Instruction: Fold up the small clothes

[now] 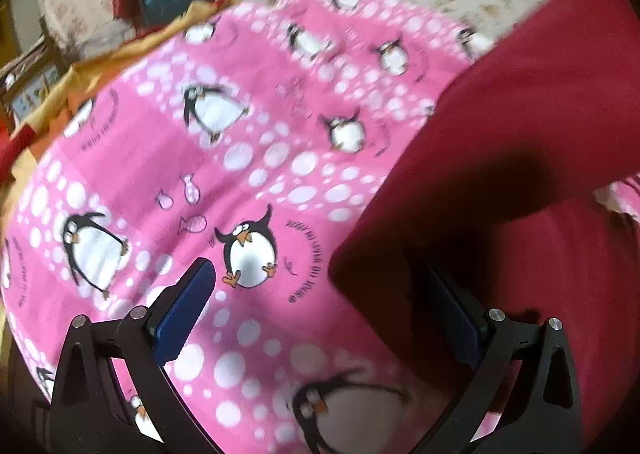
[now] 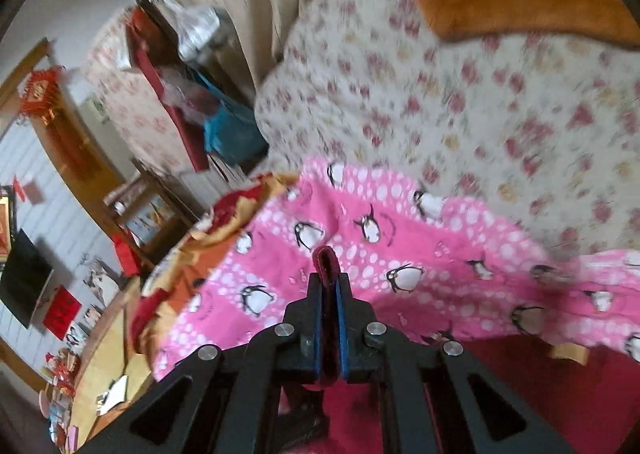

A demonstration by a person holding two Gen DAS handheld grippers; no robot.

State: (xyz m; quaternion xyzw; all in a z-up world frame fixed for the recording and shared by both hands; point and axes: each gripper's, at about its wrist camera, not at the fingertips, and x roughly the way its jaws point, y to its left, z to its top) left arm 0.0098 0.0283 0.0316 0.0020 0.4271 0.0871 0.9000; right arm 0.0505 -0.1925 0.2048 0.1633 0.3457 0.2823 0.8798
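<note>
Right gripper [image 2: 329,270] pinching dark red garment [image 2: 327,259] hem thinly, left gripper [image 1: 320,306] spread over pink blanket [image 1: 256,158]: slip-out likely.

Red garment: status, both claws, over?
Right claw shut on red garment edge. Left claw open, garment corner between its pads, ungripped. Garment partly raised over penguin blanket. Nothing blocking.

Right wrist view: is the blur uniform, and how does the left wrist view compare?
Right wrist view: floral bedcover smeared by motion, right gripper and pinched dark red garment sharp. Left wrist view: milder blur on the penguin blanket, heavy shadow under the garment's lifted fold; fisheye bending in both.
</note>
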